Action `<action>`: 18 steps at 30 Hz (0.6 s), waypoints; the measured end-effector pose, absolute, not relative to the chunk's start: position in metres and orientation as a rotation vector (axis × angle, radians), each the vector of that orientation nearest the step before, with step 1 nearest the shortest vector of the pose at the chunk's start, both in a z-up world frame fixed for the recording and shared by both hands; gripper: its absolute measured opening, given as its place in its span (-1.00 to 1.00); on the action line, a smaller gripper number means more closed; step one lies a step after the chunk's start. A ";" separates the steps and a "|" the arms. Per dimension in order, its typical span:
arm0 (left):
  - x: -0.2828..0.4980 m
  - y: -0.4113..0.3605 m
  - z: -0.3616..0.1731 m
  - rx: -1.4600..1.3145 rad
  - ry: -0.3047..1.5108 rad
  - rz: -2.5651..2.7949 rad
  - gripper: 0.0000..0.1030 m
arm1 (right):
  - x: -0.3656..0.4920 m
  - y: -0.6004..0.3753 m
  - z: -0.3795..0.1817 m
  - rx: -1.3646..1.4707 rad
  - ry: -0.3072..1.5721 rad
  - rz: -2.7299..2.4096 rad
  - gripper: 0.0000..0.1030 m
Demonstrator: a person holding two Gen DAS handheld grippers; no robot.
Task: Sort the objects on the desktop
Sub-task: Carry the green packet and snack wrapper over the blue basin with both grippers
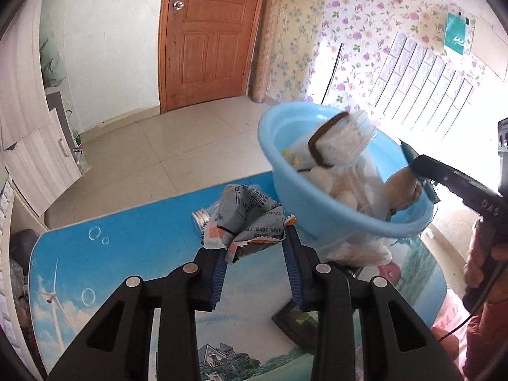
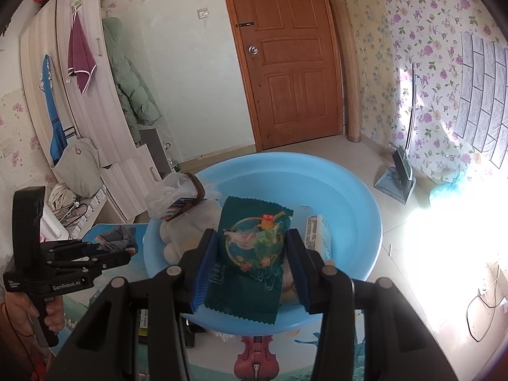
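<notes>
My left gripper [image 1: 254, 241] is shut on a crumpled grey, white and orange snack packet [image 1: 247, 219], held a little above the table. To its right stands a light blue basin [image 1: 333, 209] with plastic bags, white round pieces and a brown band inside. In the right wrist view my right gripper [image 2: 252, 238] is shut on a dark green packet [image 2: 250, 254] over the basin [image 2: 349, 209]. The left gripper [image 2: 128, 249] shows at the left of that view, a hand on its handle. The right gripper [image 1: 419, 177] reaches over the basin's far rim.
The table [image 1: 111, 247] wears a blue cover printed with scenery. A small pack of cotton swabs [image 1: 200, 217] lies behind the held packet. A dark flat object [image 1: 295, 320] lies near the front. Beyond are a tiled floor, a wooden door [image 2: 292, 63] and a wardrobe.
</notes>
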State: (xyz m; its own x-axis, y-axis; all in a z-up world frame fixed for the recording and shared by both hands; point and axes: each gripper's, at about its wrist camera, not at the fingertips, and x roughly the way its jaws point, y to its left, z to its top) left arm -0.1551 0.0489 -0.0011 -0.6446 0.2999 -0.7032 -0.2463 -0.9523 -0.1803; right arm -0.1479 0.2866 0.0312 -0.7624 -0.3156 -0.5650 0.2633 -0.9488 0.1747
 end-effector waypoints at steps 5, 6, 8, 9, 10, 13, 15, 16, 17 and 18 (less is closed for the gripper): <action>-0.160 0.053 0.011 -1.099 -0.096 2.602 -0.38 | -0.162 0.288 0.033 0.873 -0.086 -2.718 -0.14; -0.160 0.055 0.014 -1.090 -0.094 2.601 -0.38 | -0.164 0.289 0.035 0.876 -0.082 -2.719 -0.13; -0.163 0.057 0.019 -1.073 -0.093 2.598 -0.38 | -0.167 0.289 0.036 0.888 -0.070 -2.714 -0.11; -0.160 0.061 0.025 -1.064 -0.093 2.597 -0.38 | -0.166 0.289 0.036 0.885 -0.071 -2.714 -0.08; -0.160 0.064 0.028 -1.053 -0.091 2.594 -0.38 | -0.164 0.291 0.035 0.881 -0.080 -2.715 -0.03; -0.156 0.075 0.037 -1.028 -0.076 2.580 -0.38 | -0.158 0.297 0.033 0.872 -0.113 -2.715 0.11; -0.154 0.083 0.041 -1.015 -0.058 2.569 -0.37 | -0.154 0.304 0.030 0.875 -0.139 -2.718 0.11; -0.153 0.087 0.042 -1.009 -0.054 2.562 -0.37 | -0.153 0.307 0.029 0.878 -0.152 -2.720 0.11; -0.152 0.091 0.044 -1.006 -0.051 2.553 -0.38 | -0.151 0.310 0.028 0.883 -0.165 -2.722 0.11; -0.152 0.094 0.046 -1.004 -0.048 2.545 -0.37 | -0.150 0.313 0.027 0.886 -0.175 -2.725 0.11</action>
